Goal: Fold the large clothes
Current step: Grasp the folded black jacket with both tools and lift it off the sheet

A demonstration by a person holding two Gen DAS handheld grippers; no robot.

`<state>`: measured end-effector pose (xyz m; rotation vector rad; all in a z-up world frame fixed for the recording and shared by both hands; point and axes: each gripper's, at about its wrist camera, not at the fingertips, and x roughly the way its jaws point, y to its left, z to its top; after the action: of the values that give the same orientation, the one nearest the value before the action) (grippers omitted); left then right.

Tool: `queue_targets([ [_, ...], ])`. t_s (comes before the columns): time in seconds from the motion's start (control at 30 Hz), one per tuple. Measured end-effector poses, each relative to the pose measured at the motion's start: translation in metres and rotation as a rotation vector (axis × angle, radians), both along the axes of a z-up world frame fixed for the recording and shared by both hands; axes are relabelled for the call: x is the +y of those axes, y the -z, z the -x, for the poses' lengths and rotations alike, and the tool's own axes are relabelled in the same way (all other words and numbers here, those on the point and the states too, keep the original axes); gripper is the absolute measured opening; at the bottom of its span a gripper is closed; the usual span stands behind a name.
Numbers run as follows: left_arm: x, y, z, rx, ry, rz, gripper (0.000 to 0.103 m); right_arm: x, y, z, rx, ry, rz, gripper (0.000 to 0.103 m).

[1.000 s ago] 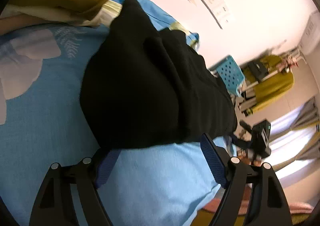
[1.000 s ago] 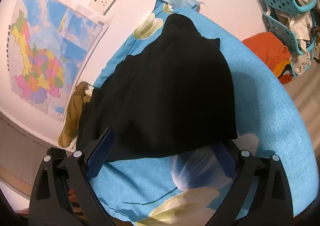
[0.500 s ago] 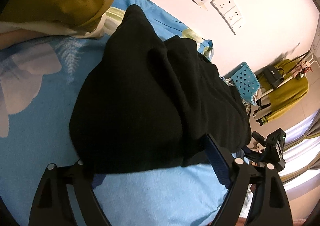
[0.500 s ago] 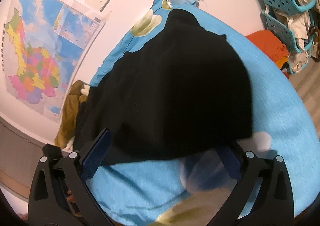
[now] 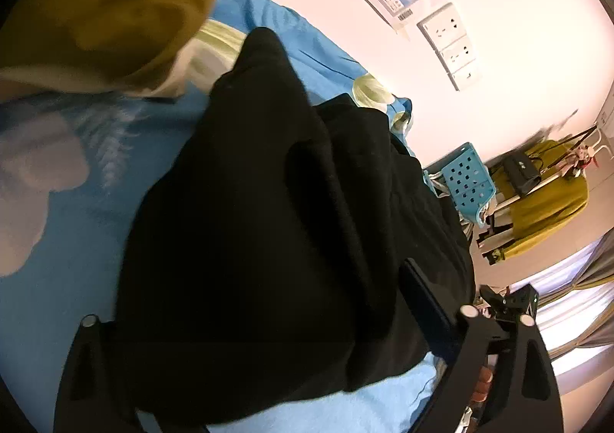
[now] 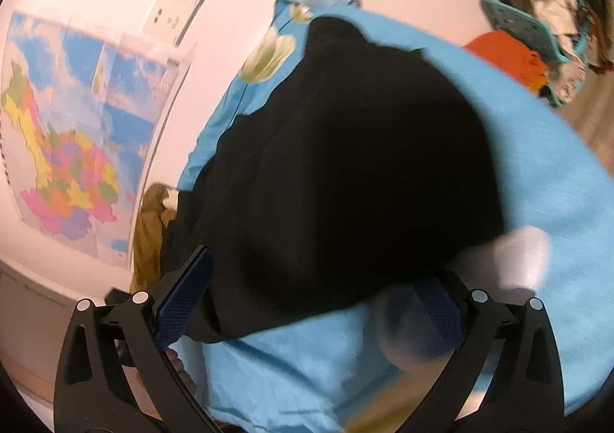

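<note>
A black garment lay in a thick, partly folded heap on a bed covered with a light-blue sheet printed with pale flowers. In the left wrist view the left gripper had its fingers spread wide, one on either side of the garment's near edge; the left finger was mostly buried behind the black cloth, and the right finger lay against the fabric's right side. The fingers were apart, and nothing was pinched between them.

In the right wrist view, which was blurred, the same black garment filled the centre over the blue sheet. The right gripper also stood with its fingers wide apart, the blue-padded left finger just beside the garment's lower left edge and the right one partly under the hem near a white flower of the print.

An ochre-yellow garment lay bunched at the head of the bed, near the black one. A coloured map and a row of wall sockets were on the wall behind the bed. Turquoise perforated baskets stood beyond the bed, with an orange cloth beside them.
</note>
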<state>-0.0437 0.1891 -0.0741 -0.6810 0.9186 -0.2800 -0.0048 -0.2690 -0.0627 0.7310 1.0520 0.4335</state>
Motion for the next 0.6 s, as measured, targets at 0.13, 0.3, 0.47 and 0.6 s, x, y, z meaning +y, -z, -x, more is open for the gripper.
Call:
queue_targets([
  [0.13, -0.012, -0.003, -0.008, 0.013, 0.003, -0.058, 0.094, 0.028, -0.005, -0.021, -0.021, 0.017, 0.114, 0.099],
  [0.3, -0.012, -0.009, -0.011, 0.022, -0.013, -0.103, 0.064, 0.033, -0.003, -0.016, -0.094, 0.040, 0.165, 0.074],
  [0.47, -0.010, -0.006, -0.012, 0.018, 0.005, -0.102, 0.072, 0.025, 0.005, -0.019, -0.082, 0.031, 0.072, 0.091],
  [0.6, -0.017, -0.005, -0.018, 0.014, 0.029, -0.108, 0.080, 0.040, 0.001, -0.027, -0.103, 0.024, 0.133, 0.075],
])
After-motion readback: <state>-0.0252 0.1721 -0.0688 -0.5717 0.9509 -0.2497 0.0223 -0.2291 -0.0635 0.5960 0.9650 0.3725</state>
